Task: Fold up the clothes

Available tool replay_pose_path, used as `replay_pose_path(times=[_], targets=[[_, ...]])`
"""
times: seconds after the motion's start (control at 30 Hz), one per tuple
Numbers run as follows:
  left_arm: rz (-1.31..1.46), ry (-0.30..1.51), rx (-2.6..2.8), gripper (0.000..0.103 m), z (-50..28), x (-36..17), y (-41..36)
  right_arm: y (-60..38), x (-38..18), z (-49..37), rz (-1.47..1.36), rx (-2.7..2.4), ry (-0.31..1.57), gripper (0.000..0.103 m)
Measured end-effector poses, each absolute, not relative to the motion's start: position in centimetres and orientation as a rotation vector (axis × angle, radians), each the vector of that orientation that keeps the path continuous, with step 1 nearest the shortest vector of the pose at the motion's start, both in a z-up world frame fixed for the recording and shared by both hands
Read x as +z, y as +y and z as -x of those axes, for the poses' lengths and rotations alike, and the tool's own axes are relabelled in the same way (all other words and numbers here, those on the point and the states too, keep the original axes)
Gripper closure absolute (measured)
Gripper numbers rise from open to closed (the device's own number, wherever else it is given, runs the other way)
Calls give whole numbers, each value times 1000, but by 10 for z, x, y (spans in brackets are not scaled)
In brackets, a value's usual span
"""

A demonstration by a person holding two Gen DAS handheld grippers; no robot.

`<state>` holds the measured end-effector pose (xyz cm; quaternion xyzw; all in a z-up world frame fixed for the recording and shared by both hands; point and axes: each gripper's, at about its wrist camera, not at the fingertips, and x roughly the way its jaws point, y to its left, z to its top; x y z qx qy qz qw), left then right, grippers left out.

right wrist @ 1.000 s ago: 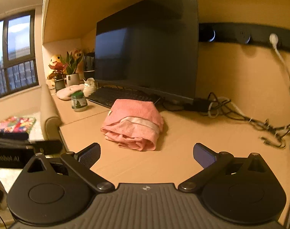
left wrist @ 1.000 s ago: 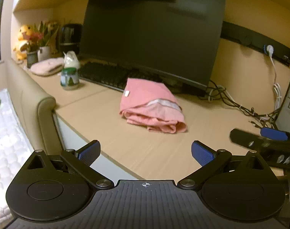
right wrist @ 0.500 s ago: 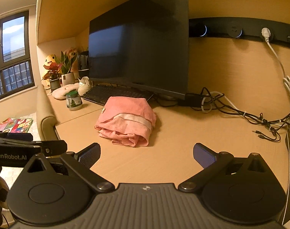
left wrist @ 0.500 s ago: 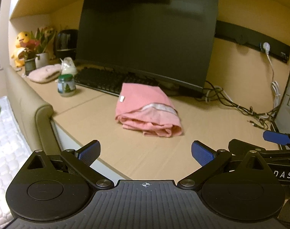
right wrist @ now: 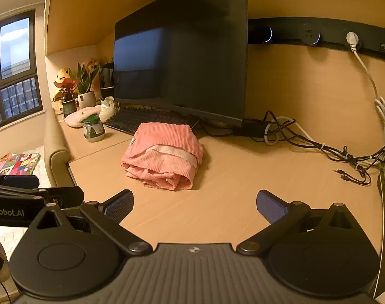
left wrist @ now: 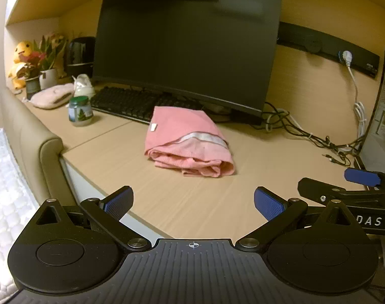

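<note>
A pink garment lies folded in a bundle on a wooden desk, before a dark monitor. Left gripper and right gripper hover nearby, jaws spread, empty.

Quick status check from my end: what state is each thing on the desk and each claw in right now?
Left claw: open, empty, off the desk.
Right claw: open, empty, off the desk.
Pink garment: folded in a bundle, lying on the desk, untouched.
Monitor: screen dark.
Jar: upright, green lid on.
White plug: seated in the wall socket strip.
</note>
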<state>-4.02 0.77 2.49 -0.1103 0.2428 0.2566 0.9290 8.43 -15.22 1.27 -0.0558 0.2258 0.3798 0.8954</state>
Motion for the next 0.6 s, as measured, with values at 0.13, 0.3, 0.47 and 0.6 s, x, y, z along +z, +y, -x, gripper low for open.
replay_pose_path(times=[0.13, 0.3, 0.47, 0.6], targets=[[240, 508, 525, 0, 38, 23, 10, -152, 11, -86, 119, 787, 477, 0], [248, 516, 520, 0, 37, 21, 10, -154, 10, -88, 114, 787, 480, 0], [247, 517, 514, 0, 35, 20, 10, -155, 10, -89, 105, 788, 478, 0], [244, 498, 512, 0, 36, 21, 10, -158, 12, -88, 81, 797, 458, 0]])
